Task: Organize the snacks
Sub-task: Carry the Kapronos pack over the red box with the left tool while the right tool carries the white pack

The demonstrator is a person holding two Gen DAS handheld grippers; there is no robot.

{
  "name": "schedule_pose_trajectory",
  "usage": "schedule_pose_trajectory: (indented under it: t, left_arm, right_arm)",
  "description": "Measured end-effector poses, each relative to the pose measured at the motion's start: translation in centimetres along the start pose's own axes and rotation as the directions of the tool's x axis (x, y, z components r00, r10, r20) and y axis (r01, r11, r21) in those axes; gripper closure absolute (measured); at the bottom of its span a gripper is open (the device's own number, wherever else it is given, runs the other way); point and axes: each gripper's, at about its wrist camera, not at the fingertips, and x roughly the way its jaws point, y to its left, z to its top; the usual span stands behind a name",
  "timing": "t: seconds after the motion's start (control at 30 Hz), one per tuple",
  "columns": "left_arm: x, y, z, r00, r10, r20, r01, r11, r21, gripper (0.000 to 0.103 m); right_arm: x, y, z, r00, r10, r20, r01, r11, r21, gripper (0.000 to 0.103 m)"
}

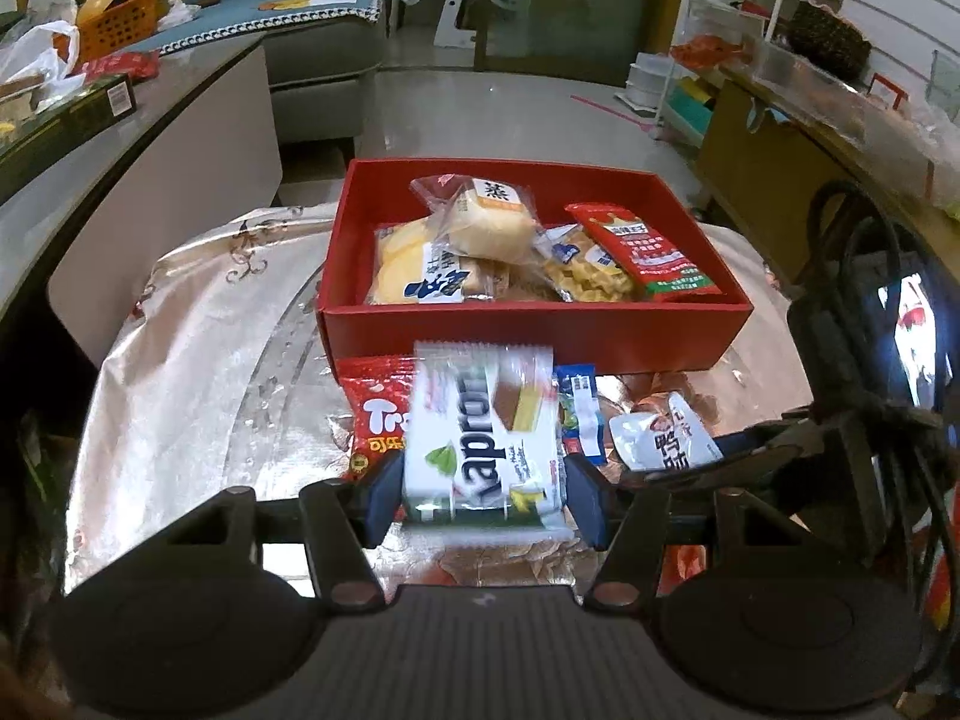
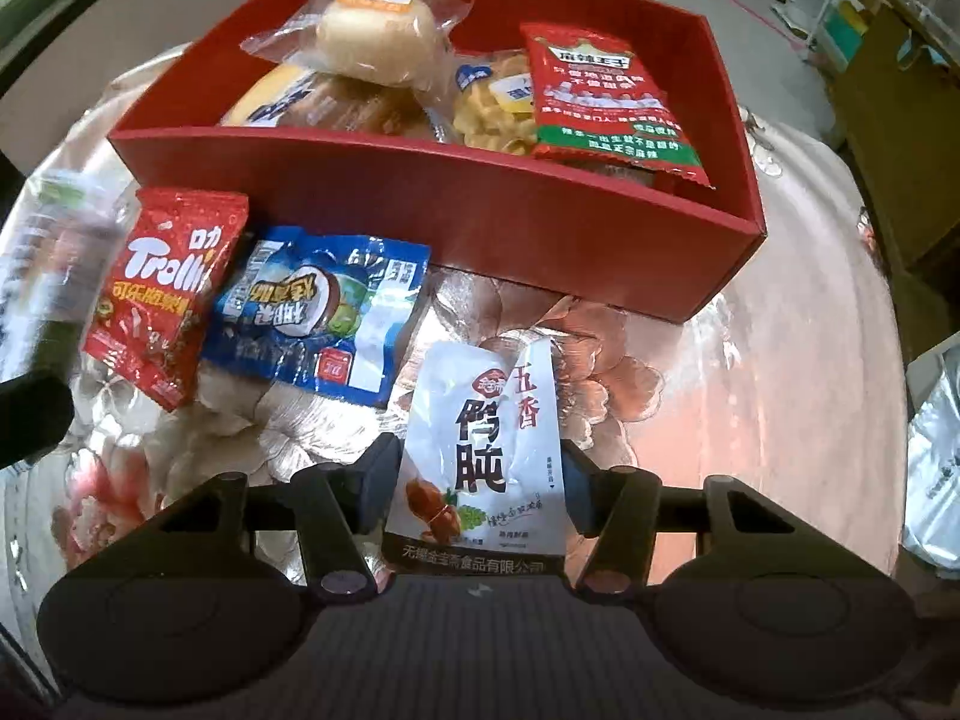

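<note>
My left gripper (image 1: 483,498) is shut on a white wafer pack (image 1: 480,444), held just above the table in front of the red box (image 1: 534,330). The box holds a bun pack (image 1: 486,216), a yellow cake pack (image 1: 408,270), crisps (image 1: 588,276) and a red spicy snack (image 1: 648,252). My right gripper (image 2: 477,486) is shut on a white pouch (image 2: 480,444) with black characters, low over the cloth near the red box (image 2: 420,180). A red Trolli bag (image 2: 162,294) and a blue pouch (image 2: 318,324) lie on the table to the left.
The round table wears a shiny floral cloth (image 2: 750,396). A silver bag (image 2: 936,480) lies at its right edge. A grey cabinet (image 1: 180,138) with boxes and bags stands to the left, a sofa (image 1: 324,60) behind it, and cluttered shelves (image 1: 780,60) to the right.
</note>
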Motion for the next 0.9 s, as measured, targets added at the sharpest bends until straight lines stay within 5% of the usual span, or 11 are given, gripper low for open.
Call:
schedule_pose_trajectory:
  t: [0.3,0.47,0.7,0.9]
  left_arm:
    - [0.0,0.1,0.0,1.000,-0.026,-0.005,0.026,1.000,0.016,0.052]
    - [0.6,1.2,-1.8,0.992,-0.057,-0.116,0.057,0.998,-0.002,0.050]
    - [3.4,0.8,-5.5,0.961,0.004,-0.276,-0.028,0.996,-0.083,0.046]
    - [4.4,-0.1,-6.8,0.952,0.028,-0.306,-0.067,0.991,-0.117,0.052]
  right_arm:
    - [-1.9,-2.0,-0.3,0.998,0.064,0.023,-0.065,0.997,0.033,0.042]
    - [-3.9,-3.0,-0.3,0.992,0.103,0.078,-0.105,0.994,0.029,0.042]
    - [-6.1,-1.9,-0.2,0.973,0.191,0.128,-0.192,0.981,-0.009,0.042]
    - [-7.3,-2.5,-0.4,0.963,0.218,0.157,-0.218,0.976,-0.017,0.042]
